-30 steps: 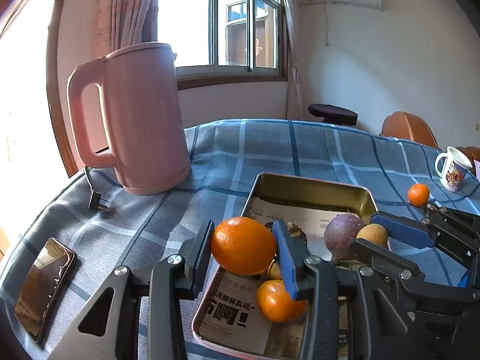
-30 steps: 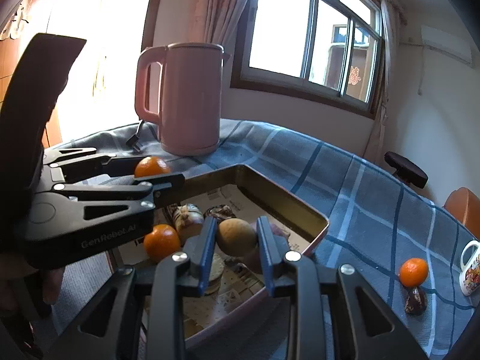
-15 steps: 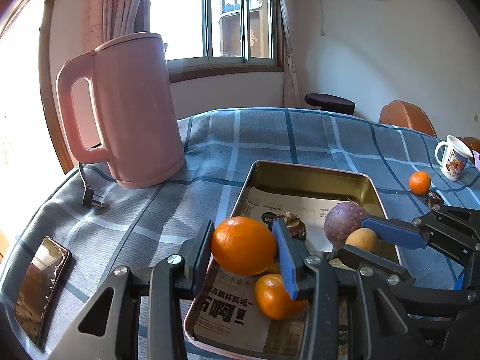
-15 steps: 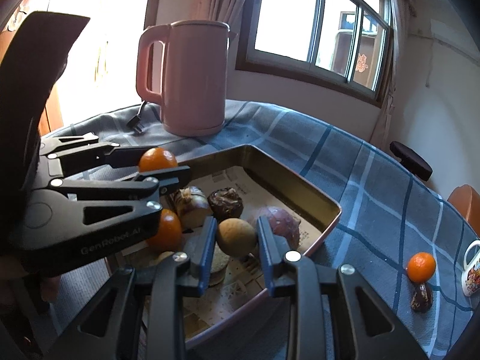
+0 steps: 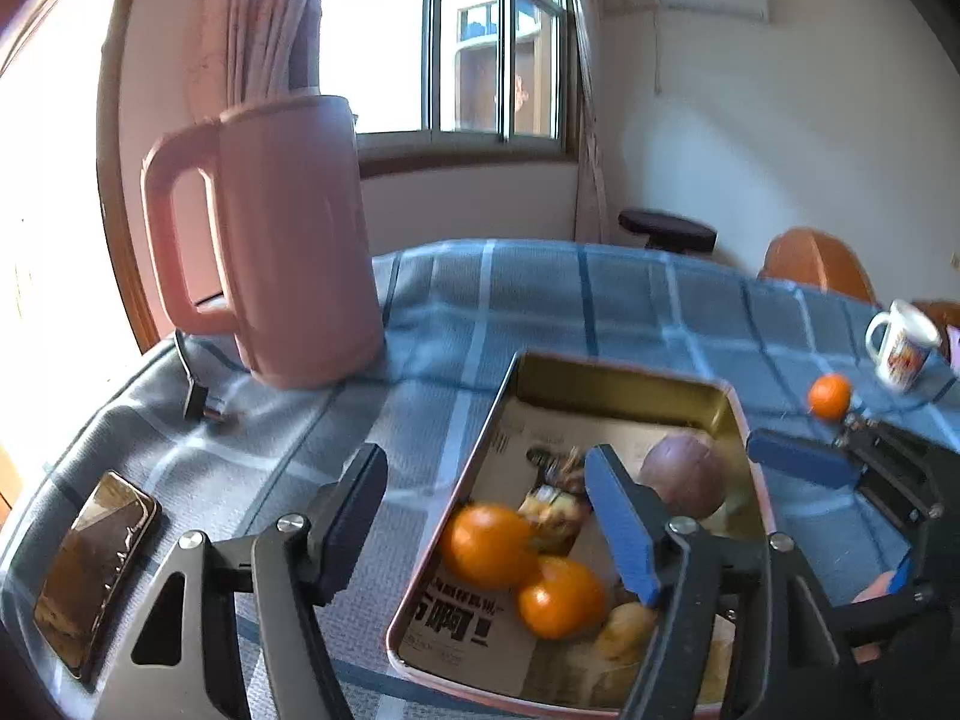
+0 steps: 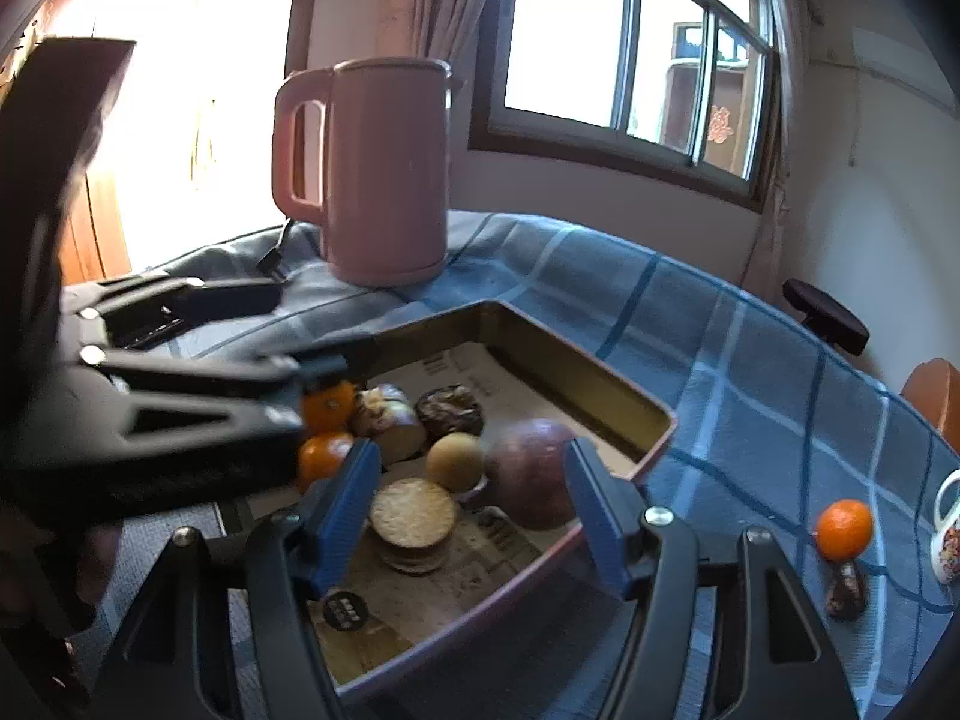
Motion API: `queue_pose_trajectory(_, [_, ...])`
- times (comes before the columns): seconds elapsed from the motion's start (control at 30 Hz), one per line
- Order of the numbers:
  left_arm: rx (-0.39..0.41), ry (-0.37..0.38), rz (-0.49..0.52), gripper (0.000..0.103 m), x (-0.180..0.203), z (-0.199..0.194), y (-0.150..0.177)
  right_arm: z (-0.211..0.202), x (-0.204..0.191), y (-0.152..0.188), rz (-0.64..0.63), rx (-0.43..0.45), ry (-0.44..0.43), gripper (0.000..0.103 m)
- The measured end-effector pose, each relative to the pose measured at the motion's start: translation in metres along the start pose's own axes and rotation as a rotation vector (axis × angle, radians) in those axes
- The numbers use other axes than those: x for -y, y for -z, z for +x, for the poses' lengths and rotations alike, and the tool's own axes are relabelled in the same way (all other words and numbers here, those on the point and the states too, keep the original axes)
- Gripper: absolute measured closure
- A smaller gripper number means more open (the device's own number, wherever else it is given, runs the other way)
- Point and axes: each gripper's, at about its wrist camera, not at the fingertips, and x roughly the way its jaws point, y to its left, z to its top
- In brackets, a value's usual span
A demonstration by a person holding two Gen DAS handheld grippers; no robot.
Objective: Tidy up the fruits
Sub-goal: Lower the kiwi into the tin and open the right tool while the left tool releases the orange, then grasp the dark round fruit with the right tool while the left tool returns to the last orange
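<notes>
Both grippers' fingers open, gripping nothing: left gripper (image 5: 486, 510), right gripper (image 6: 471, 507). Two oranges (image 5: 489, 546), a passion fruit (image 6: 531, 471) lie in the metal tray (image 6: 600, 384); another orange (image 6: 843, 528) on the bench (image 6: 750, 372).

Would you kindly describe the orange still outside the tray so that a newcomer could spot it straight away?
Start at the metal tray on the blue checked tablecloth, then look beyond it towards the white mug at the table's edge. The lone orange sits on the cloth beside that mug, next to a small dark brown fruit; the other oranges all lie inside the tray.
</notes>
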Motion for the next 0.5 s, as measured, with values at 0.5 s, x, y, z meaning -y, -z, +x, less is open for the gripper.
queue_pose_trajectory(0.5, [0.007, 0.191, 0.136, 0.031, 0.108, -0.010, -0.018, -0.052, 0.162, 0.054, 0.245, -0.096, 0.341, 0.032])
